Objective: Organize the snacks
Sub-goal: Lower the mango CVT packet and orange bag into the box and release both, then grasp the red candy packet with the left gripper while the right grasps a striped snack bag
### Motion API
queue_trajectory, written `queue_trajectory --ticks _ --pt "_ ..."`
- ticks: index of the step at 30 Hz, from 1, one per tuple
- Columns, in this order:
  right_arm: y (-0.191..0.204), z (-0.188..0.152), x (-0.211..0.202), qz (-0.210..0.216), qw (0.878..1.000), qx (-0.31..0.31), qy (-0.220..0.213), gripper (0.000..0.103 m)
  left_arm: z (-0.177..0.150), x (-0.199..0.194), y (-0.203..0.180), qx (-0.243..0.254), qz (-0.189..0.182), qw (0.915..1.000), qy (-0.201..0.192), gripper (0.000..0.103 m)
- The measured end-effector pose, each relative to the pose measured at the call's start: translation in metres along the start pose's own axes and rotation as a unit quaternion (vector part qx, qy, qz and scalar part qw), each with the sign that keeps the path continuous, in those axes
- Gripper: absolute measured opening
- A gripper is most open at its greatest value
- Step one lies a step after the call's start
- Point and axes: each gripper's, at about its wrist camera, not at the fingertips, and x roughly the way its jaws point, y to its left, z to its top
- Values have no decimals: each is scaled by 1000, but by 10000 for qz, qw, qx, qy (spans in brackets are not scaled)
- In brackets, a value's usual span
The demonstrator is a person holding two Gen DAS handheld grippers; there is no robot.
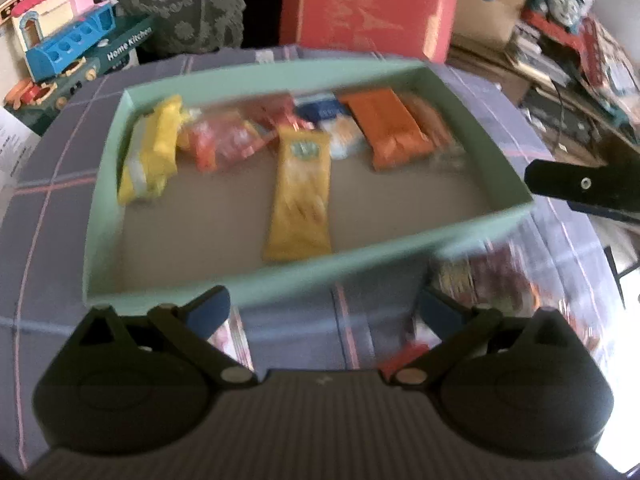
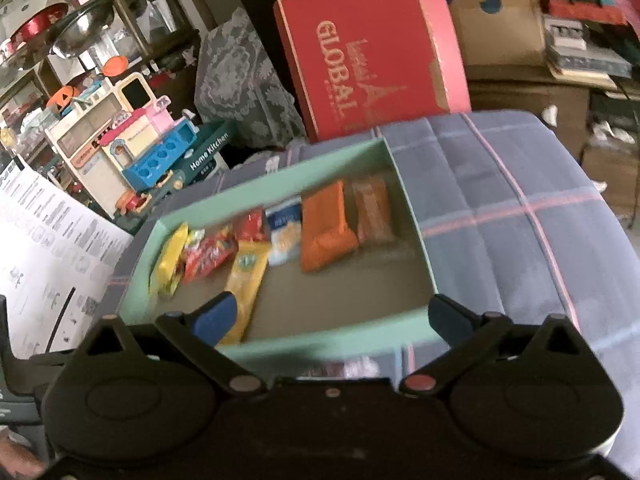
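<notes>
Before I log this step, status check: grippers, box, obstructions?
Left gripper and right gripper open, empty. Snack packets in green box. More packets outside.

Red box (image 2: 368, 48) (GLOBAL), toy kitchen (image 2: 132, 148), plaid cloth (image 2: 500, 208).

Cluttered home storeroom: toy kitchen (image 2: 120, 148), stacked cardboard boxes (image 2: 500, 20), plaid-covered table (image 2: 520, 200).

- We see glossy plastic wrappers on the long yellow packet (image 1: 299, 196) and orange packet (image 1: 390, 130)
- Our green tray (image 1: 508, 168) looks like matt card
- The plaid cloth (image 2: 500, 216) at three o'clock is soft, woven fabric
</notes>
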Motion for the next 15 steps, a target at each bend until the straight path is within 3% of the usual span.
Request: queue_trajectory --ticks 6,15 --pt "-12 -40 -28 -19 9996 180 216 103 -38 -5 -14 228 -3 9996 190 103" --pt "-15 -106 -51 8 9976 309 627 103 -69 -12 -5 97 105 9995 297 103"
